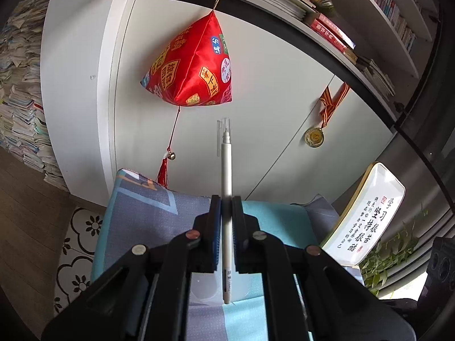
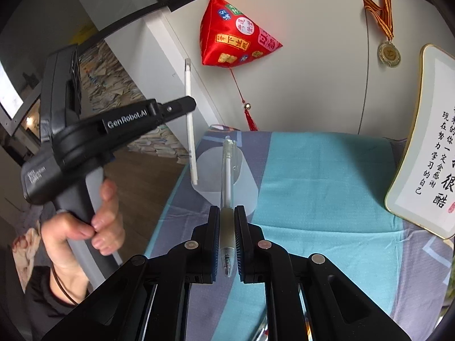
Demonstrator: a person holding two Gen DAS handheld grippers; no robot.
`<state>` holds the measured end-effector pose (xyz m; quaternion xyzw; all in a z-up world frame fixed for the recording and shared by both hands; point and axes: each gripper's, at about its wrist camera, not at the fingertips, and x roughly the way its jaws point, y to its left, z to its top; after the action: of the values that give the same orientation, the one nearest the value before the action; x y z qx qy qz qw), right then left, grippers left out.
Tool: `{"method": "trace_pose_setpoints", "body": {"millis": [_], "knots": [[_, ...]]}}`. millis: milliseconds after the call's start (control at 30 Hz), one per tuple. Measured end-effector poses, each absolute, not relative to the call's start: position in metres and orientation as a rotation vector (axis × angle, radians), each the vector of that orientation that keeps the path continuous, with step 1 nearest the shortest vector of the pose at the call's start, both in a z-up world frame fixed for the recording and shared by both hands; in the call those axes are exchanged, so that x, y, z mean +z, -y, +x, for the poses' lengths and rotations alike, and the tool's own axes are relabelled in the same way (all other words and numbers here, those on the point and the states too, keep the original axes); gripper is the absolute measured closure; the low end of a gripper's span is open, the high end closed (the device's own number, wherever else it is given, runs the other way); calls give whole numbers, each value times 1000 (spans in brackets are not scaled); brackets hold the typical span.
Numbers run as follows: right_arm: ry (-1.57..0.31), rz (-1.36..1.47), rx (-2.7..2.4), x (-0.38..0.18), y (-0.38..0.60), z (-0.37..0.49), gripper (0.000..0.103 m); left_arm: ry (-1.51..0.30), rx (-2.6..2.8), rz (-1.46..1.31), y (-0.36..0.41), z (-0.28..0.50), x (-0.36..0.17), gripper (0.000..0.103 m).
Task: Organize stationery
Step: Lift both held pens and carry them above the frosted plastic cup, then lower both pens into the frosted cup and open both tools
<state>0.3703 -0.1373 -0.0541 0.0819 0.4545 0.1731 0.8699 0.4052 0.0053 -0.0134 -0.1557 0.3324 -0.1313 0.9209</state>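
Note:
My left gripper is shut on a slim white pen whose clear-capped tip points up past the fingers. In the right wrist view a hand holds that left gripper at the left. Its white pen stands almost upright, with the lower end at the left rim of a translucent white container. My right gripper is shut on a clear-capped pen with a rubber grip. This pen lies along the fingers and points at the container.
The container stands on a table cloth patterned in blue and grey. A framed calligraphy plaque leans at the right. A red hanging ornament and a medal hang on the white cabinet behind. Paper stacks fill the left.

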Motion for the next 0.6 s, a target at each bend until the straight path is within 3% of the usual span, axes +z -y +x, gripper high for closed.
{"method": "trace_pose_setpoints", "body": {"millis": [267,600], "knots": [[-1108,267,401,-66,145,392,92,-553,-268,-345,-16,399,-35,98],[-1272,143,362,-61,122,423,92,-453,-262,-280,-14,377,-44,97]]}}
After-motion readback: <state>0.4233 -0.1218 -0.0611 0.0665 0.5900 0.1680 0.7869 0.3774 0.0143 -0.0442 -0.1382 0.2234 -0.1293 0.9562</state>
